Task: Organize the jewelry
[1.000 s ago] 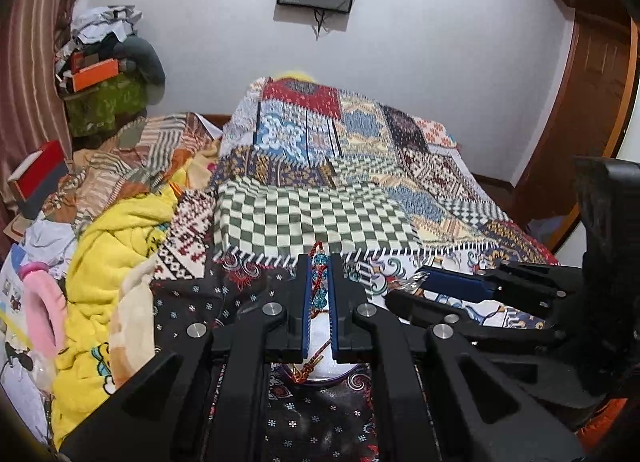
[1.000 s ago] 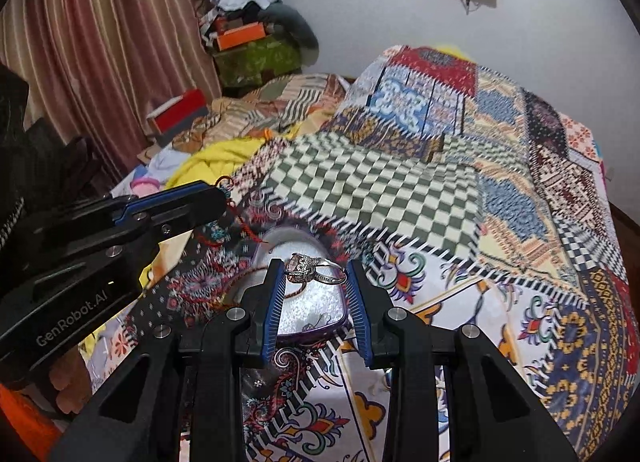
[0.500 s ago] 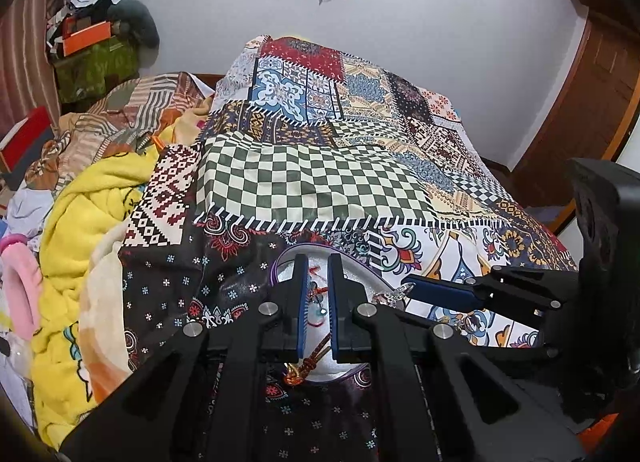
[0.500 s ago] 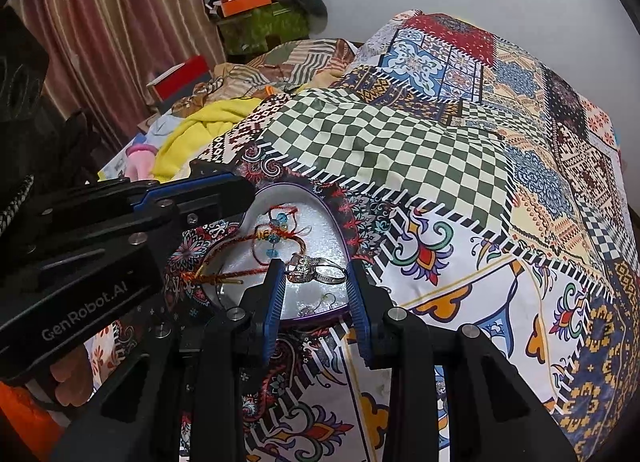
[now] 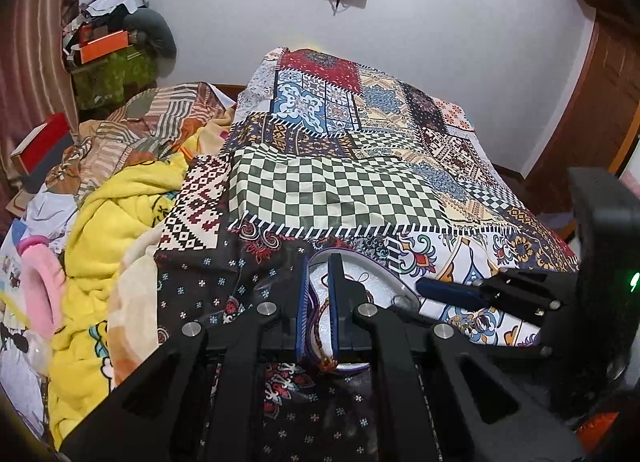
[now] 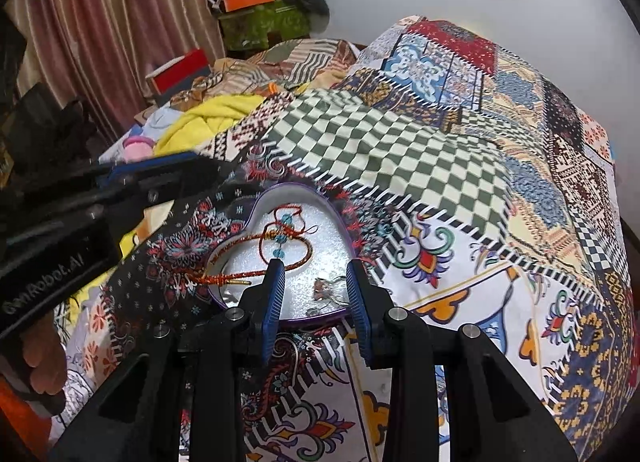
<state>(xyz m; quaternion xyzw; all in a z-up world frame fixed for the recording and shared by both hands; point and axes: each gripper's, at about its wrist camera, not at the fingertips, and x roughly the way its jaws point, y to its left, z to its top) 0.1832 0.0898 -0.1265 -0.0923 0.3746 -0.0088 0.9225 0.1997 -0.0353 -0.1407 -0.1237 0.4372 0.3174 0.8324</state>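
Observation:
A heart-shaped silver tray [image 6: 280, 192] with a purple rim sits on the patchwork quilt [image 6: 400, 150]. In it lies a red cord bracelet [image 6: 280, 236] with blue beads, its tail hanging over the left rim. A silver ring [image 6: 326, 289] rests on the tray floor. My right gripper [image 6: 315, 264] stands open over the tray's near edge, the ring loose between its fingers. My left gripper [image 5: 318, 258] hovers over the tray [image 5: 396, 282] with a narrow gap and clamps nothing. The cord [image 5: 319, 326] shows through that gap. From the right wrist, the left gripper [image 6: 200, 174] is up and left of the tray.
A yellow blanket [image 5: 116, 222], a pink item [image 5: 40, 286] and a red box [image 5: 40, 142] crowd the bed's left side. A cluttered stack [image 5: 112, 46] stands in the back corner and a wooden door [image 5: 592, 102] is at right. A hand [image 6: 44, 362] holds the left tool.
The ring has left my right gripper's fingertips and now lies in the tray. The bracelet has settled into the tray, and my left gripper has drawn away from it.

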